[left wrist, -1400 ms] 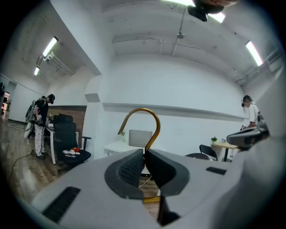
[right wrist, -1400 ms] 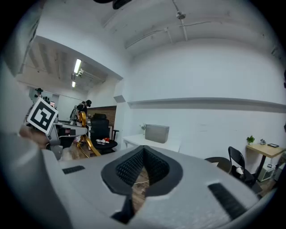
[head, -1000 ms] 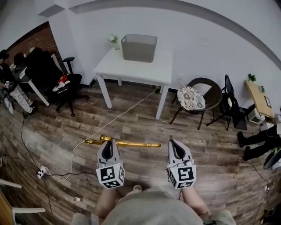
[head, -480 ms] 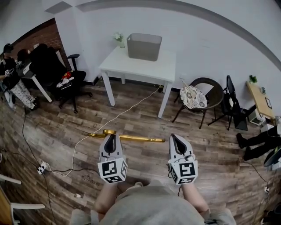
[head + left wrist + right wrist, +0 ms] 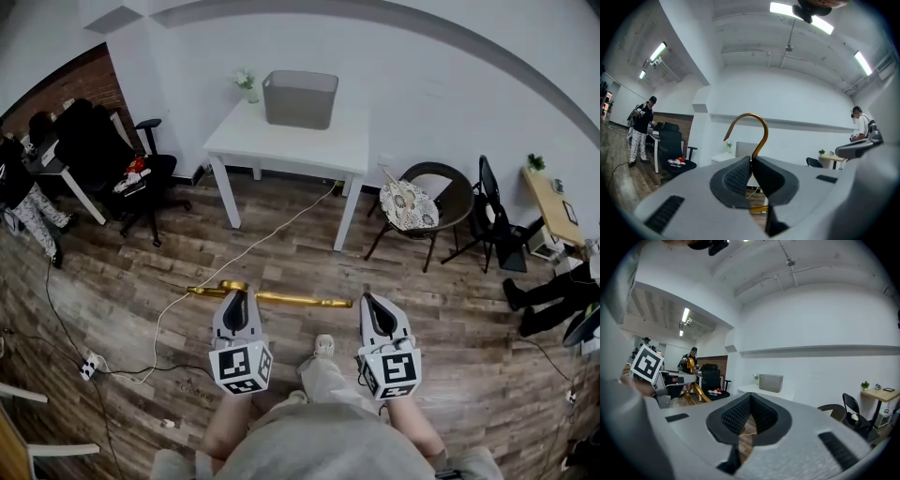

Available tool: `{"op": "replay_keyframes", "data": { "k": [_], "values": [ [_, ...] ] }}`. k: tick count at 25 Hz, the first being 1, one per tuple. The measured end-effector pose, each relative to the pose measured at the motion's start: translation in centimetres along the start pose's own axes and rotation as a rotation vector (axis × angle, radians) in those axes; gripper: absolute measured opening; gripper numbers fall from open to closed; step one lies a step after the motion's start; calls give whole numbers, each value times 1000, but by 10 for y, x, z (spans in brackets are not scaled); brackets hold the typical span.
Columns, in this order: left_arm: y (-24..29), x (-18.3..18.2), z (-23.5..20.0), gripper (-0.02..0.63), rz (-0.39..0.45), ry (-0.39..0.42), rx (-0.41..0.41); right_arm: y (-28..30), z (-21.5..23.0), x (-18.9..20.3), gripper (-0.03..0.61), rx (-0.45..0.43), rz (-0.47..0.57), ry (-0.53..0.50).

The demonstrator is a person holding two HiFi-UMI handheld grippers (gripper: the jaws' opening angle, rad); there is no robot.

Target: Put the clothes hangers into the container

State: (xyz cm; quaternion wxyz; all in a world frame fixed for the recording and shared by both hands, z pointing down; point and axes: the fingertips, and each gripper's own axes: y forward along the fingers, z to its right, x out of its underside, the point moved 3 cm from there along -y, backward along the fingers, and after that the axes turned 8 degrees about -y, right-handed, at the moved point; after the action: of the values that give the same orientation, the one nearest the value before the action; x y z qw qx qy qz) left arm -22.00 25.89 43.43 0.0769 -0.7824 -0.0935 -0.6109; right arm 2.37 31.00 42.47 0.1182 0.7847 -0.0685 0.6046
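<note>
In the head view a gold clothes hanger lies level above the wood floor, with my left gripper shut on its neck. The left gripper view shows its gold hook rising out of the closed jaws of the left gripper. My right gripper is beside it on the right, shut and holding nothing; its pads meet at the tips. The grey container stands on a white table against the far wall, well ahead of both grippers, and appears again as the container in the right gripper view.
A round wicker chair with a patterned cushion stands right of the table, with a black folding chair beyond it. Black office chairs and people are at the left. A pale cable crosses the floor. My own foot shows between the grippers.
The table and container have shifted slightly in the view, as I walk. A foot now shows between the grippers. The left gripper still holds the hanger.
</note>
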Motion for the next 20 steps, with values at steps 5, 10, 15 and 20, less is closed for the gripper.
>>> {"op": "replay_keyframes", "data": {
  "k": [5, 10, 15, 20],
  "values": [
    [25, 4, 6, 25, -6, 7, 4, 23, 13, 1, 2, -6, 15, 18],
    [63, 5, 8, 25, -6, 21, -6, 58, 36, 2, 2, -14, 25, 24],
    [108, 8, 10, 25, -4, 24, -19, 104, 66, 6, 2, -24, 49, 8],
    [162, 2, 19, 25, 7, 35, -20, 155, 97, -4, 2, -46, 70, 3]
  ]
}}
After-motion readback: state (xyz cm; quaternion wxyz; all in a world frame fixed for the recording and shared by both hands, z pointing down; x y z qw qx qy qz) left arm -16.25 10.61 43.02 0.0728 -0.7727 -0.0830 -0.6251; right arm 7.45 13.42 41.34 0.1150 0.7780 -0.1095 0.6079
